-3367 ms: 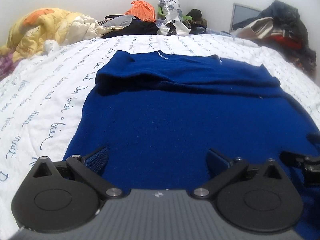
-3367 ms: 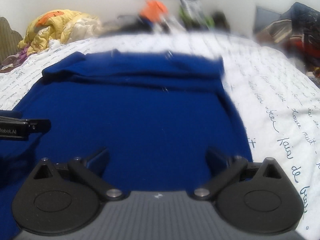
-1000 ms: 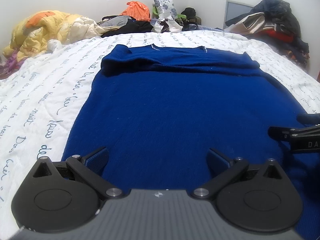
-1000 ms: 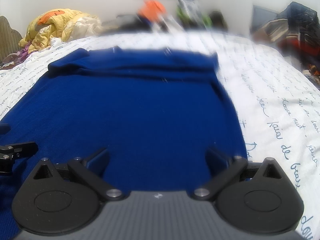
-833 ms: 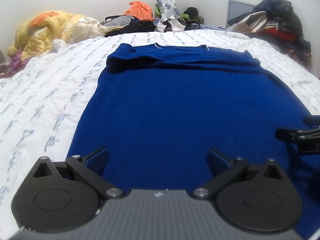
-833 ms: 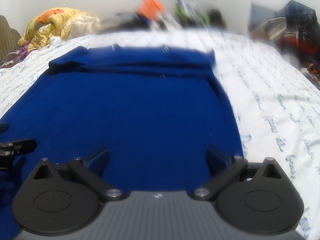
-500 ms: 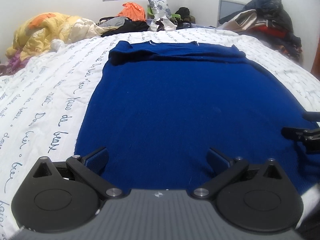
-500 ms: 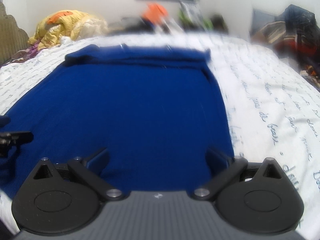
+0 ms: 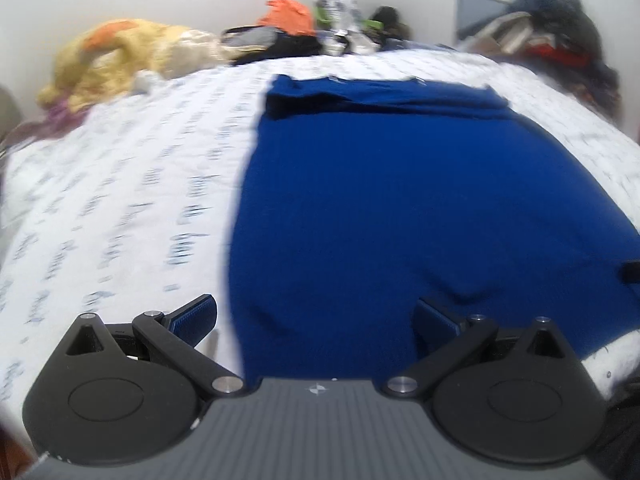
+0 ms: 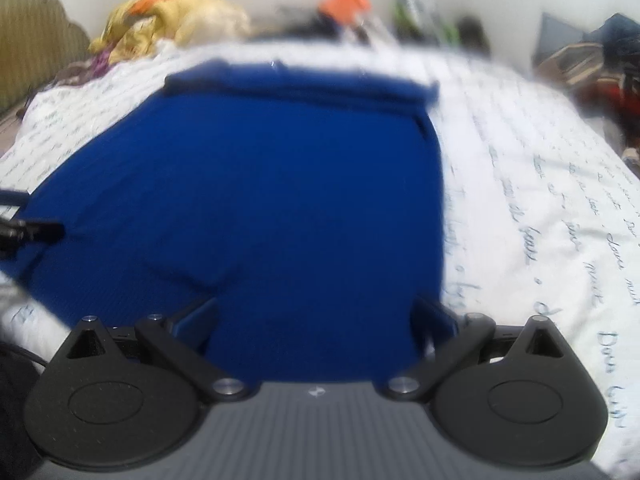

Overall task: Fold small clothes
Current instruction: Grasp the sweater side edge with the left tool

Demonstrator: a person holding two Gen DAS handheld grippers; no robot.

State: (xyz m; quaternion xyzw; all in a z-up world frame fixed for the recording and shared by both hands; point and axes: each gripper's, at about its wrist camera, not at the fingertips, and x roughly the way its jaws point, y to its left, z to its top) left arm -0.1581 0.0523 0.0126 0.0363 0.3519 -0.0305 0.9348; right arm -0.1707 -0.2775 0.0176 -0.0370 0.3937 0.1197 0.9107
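Knitwear fills the left wrist view: a blue sweater lies flat on the bed, its long axis running away from the camera, with the collar end toward the far clutter and the hem nearest. Across the far end a band of the same cloth is already folded over, most likely the sleeves. The left gripper hovers at the near left corner of the hem with its jaws spread wide and nothing between them; one finger is over white sheet, the other over blue cloth.

From the right wrist view, which is blurred, the sweater again points away, hem closest. The right gripper sits at the near right corner, jaws likewise wide apart and empty. The dark tip of the other tool shows at the left edge.

The cloth looks soft, limp and fairly light, with a textured knit that should not slip between the pads. It will sag and crease wherever it is not supported, so the two hem corners seem the best holds, lifted evenly to carry the hem toward the collar.
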